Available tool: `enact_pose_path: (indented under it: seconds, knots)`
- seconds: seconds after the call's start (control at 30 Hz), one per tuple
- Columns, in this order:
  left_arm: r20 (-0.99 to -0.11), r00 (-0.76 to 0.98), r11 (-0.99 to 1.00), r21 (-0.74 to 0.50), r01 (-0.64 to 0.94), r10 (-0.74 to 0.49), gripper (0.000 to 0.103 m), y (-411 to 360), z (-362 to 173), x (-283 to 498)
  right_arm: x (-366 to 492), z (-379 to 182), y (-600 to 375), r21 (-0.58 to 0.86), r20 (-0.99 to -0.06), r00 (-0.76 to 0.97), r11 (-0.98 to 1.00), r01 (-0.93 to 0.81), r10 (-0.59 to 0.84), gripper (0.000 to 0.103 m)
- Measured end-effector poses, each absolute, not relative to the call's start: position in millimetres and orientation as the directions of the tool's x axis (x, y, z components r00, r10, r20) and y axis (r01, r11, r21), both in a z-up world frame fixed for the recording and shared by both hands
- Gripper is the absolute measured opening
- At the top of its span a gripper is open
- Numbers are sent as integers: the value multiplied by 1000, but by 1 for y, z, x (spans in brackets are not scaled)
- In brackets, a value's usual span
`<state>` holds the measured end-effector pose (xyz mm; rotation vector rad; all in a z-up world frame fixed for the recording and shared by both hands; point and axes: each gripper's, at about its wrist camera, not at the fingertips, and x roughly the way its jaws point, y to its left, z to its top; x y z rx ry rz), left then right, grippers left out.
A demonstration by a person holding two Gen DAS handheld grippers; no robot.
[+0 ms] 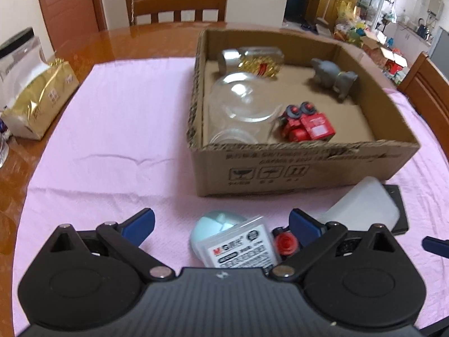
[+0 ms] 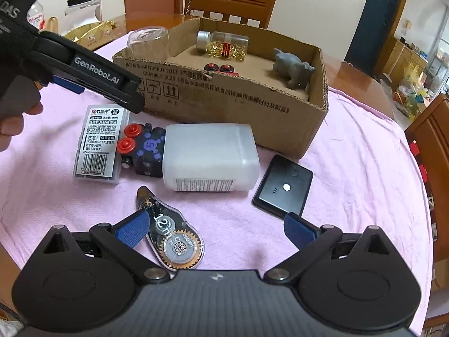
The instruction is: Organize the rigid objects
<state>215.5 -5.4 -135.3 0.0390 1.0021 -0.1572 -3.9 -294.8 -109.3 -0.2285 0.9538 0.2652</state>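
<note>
Correction tape (image 2: 176, 238) is being straddled by the wide-spread right tool (image 2: 216, 229). Spread equally wide, the left tool (image 1: 221, 224) is being held over a refill case (image 1: 241, 248) before the cardboard box (image 1: 303, 168).

worktop (image 1: 118, 32): glossy brown wood, covered by a matt pink cloth (image 1: 112, 129) with fine creases. box (image 1: 280, 165): rough corrugated cardboard with raw torn edges. glass (image 1: 241, 98) and vial (image 2: 224, 43): clear and shiny, the vial with a metallic cap. pig (image 2: 293, 68): matt grey, smooth. bottle (image 2: 210, 154): frosted white plastic, paper label. refill case (image 2: 99, 146): clear glossy plastic. tape roller (image 2: 174, 238): transparent plastic. black slab (image 2: 283, 186): smooth and glossy. left gripper (image 1: 221, 224) and right gripper (image 2: 216, 229): matt black plastic with textured blue pads (image 2: 132, 229) and metal pivot pins.
</note>
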Motion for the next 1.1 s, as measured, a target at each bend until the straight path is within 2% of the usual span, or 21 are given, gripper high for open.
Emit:
enact_pose_path:
  seconds: [0.53, 0.77, 1.1]
  knots:
    - [-884, 464, 982, 33, 187, -58, 102, 35, -153, 188, 0, -127, -274, -105, -855, 511, 935, -340, 90, 103]
    - [-895, 434, 969, 2, 245, -108, 102, 43, -153, 177, 0, -131, -284, -115, -863, 502, 944, -310, 60, 103]
    - [-900, 344, 866, -66, 496, -266, 102, 17, -151, 152, -3, -132, -320, -66, -876, 481, 975, -214, 46, 103]
